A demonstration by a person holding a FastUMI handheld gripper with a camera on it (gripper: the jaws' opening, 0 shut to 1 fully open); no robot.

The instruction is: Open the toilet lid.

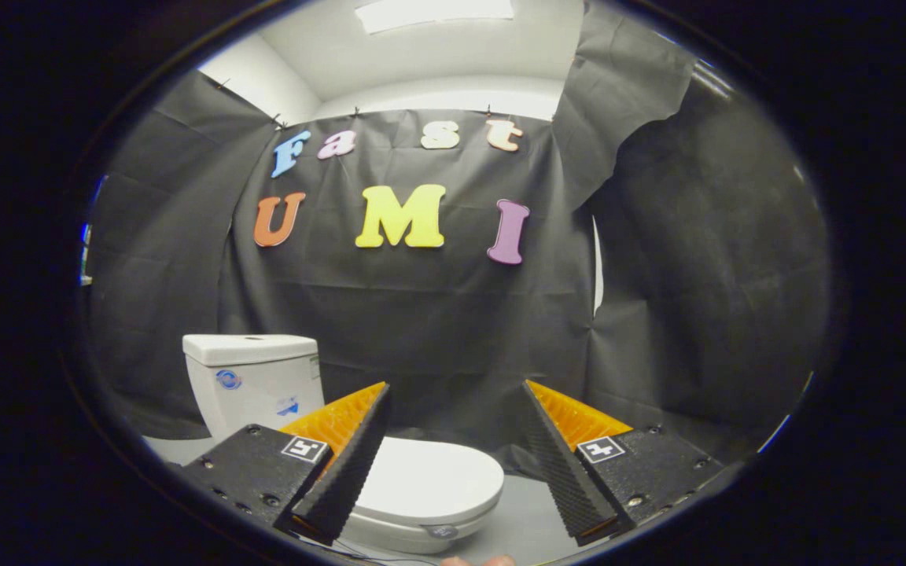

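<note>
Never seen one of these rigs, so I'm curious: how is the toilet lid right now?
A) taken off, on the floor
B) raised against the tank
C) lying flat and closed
C: the toilet lid lies flat over the bowl, ahead of the tank, with the open gripper above it, not touching.

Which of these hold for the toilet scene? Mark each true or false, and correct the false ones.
1. The toilet lid is raised against the tank. False: it lies flat and closed over the bowl.
2. The gripper has its fingers spread apart. True.
3. The fingers are clamped on the lid's rim. False: they hold nothing; the lid shows in the gap between them, lower down.
4. The white tank stands behind the lid, in front of the black cloth wall. True.
5. The tank's cover is missing. False: its cover sits on top.
</note>
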